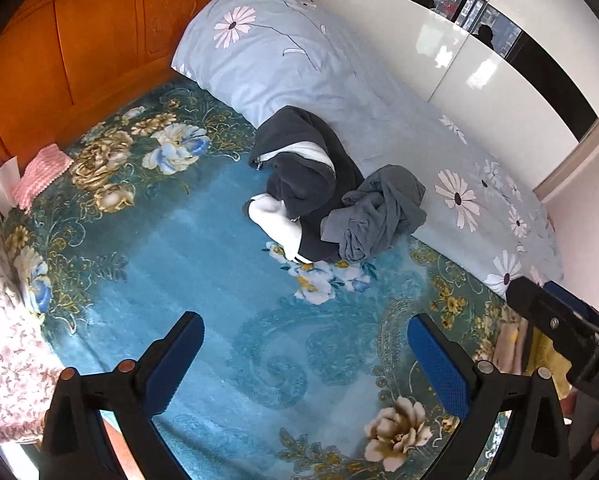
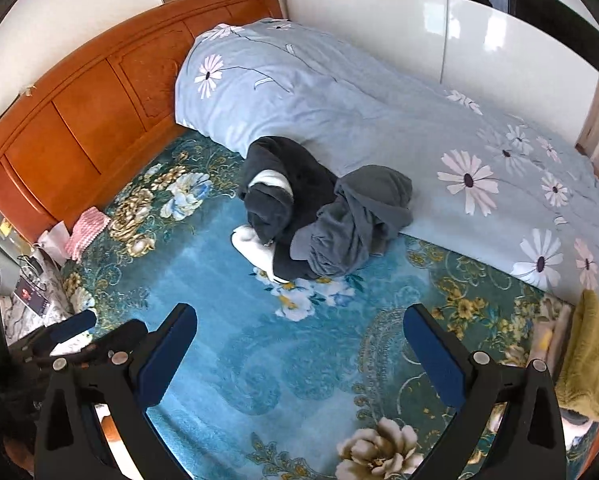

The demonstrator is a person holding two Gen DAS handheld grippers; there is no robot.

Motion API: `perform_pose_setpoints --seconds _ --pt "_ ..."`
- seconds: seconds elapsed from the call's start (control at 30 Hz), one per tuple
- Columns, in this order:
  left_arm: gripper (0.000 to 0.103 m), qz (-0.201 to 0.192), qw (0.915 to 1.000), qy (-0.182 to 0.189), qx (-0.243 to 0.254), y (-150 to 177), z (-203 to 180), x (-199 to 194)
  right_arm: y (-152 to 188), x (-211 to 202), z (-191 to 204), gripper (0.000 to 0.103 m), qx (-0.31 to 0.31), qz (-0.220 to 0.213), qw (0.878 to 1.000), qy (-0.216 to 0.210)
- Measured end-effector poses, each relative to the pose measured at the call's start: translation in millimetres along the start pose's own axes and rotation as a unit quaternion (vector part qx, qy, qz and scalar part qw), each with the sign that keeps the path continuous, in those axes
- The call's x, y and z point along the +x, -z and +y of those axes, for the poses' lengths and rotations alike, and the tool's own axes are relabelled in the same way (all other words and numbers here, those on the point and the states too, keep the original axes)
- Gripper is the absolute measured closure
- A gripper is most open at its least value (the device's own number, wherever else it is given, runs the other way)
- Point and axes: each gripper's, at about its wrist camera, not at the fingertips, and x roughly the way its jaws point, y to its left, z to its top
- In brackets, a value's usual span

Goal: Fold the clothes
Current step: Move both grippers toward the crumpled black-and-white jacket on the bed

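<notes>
Clothes (image 1: 331, 196) lay crumpled on the bed (image 1: 203, 272) against the quilt (image 1: 299, 60); left tool (image 1: 305, 340) and right tool (image 2: 299, 334) gaped, empty.

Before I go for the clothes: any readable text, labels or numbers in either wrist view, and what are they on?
"DA", white letters cut off by the frame edge, on the right hand-held gripper body in the left wrist view.
Dark card beside the bed: print too small to read.
Dark jacket and grey garment: no readable label.
</notes>
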Motion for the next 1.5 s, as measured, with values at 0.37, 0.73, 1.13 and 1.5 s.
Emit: perform_pose_setpoints --seconds 0.37,0.73,1.13,1.5 --pt "0.000 0.027 0.9984 0.043 -0.026 -17.4 90.6 37.4 -2.3 34.7 46.1 0.000 -0.048 0.028 0.998 0.007" --pt "0.000 0.051 0.9952 0.084 -0.007 -90.1 177.8 86.8 -37.6 94.5 104.4 0.000 0.009 0.043 0.996 0.076" --pt "0.000 0.096 0.9858 0.135 0.027 -148.0 214.9 137.9 -65.3 134.7 154.9 0.000 0.069 0.067 0.984 0.151" --pt "0.000 0.144 0.9777 0.152 0.021 -181.9 193.9 216.1 -72.3 180.8 142.3 0.000 0.088 0.129 0.971 0.182"
